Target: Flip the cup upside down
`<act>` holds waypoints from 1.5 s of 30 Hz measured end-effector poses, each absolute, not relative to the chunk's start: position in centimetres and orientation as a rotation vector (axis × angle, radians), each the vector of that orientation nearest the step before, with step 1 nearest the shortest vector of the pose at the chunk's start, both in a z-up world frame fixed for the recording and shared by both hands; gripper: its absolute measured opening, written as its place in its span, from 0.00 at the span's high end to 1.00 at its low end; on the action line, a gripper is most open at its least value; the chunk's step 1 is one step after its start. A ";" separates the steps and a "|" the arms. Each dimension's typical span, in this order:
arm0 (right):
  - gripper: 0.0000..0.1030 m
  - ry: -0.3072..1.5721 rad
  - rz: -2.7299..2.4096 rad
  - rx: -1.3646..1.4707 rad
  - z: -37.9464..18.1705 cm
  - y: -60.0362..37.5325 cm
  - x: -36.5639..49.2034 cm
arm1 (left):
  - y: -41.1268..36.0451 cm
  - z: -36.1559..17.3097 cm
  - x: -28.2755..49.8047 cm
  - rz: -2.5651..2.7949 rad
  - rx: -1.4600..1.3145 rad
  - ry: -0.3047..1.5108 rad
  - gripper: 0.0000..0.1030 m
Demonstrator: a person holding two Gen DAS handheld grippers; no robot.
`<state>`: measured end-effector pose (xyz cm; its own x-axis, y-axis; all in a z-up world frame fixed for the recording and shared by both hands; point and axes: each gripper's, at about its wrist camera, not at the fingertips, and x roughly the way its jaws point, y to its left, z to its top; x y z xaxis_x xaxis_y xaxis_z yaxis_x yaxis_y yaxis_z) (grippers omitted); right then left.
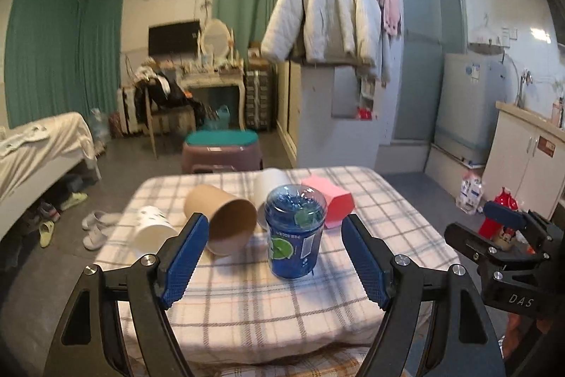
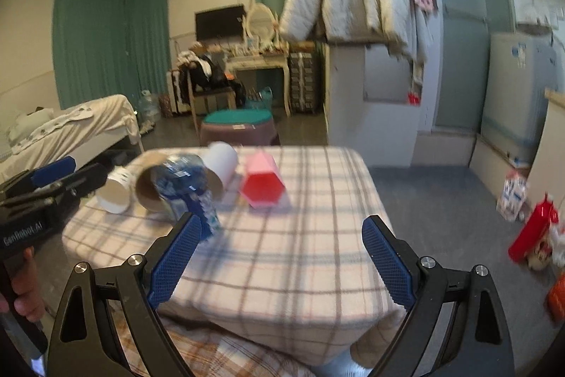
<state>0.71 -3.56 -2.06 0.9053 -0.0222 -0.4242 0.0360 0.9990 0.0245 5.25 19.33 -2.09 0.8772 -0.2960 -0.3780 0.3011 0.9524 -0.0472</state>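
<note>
A blue translucent cup (image 1: pixel 295 232) stands upright on the checked tablecloth (image 1: pixel 265 306). It also shows in the right wrist view (image 2: pixel 187 189). Behind it lie a brown paper cup (image 1: pixel 222 219) on its side, a white cup (image 1: pixel 153 228) on its side, another white cup (image 1: pixel 270 182) and a pink cup (image 1: pixel 328 200). My left gripper (image 1: pixel 273 257) is open and empty, its fingers either side of the blue cup and short of it. My right gripper (image 2: pixel 282 257) is open and empty, to the right of the cups; it also appears in the left wrist view (image 1: pixel 501 228).
The small table's front edge (image 2: pixel 282 331) lies below the grippers. A stool (image 1: pixel 220 151) stands behind the table, a bed (image 1: pixel 39 151) to the left, cabinets (image 1: pixel 526 158) and a red bottle (image 2: pixel 533 232) on the floor to the right.
</note>
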 end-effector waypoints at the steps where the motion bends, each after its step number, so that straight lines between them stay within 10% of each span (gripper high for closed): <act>1: 0.10 0.429 -0.025 0.036 -2.0 -3.2 0.4 | 19.6 -2.1 4.6 -0.308 0.014 0.377 0.22; 23: 0.10 0.457 0.012 0.062 -4.7 -1.0 -0.4 | 21.4 -5.3 2.3 -0.257 0.008 0.389 0.22; 27: 0.10 0.466 0.006 0.057 -4.9 -1.0 -0.1 | 21.5 -5.5 2.4 -0.232 -0.004 0.383 0.00; 45: 0.00 0.461 -0.016 0.080 -5.1 -1.6 -0.2 | 22.7 -5.9 2.7 -0.144 -0.012 0.398 0.00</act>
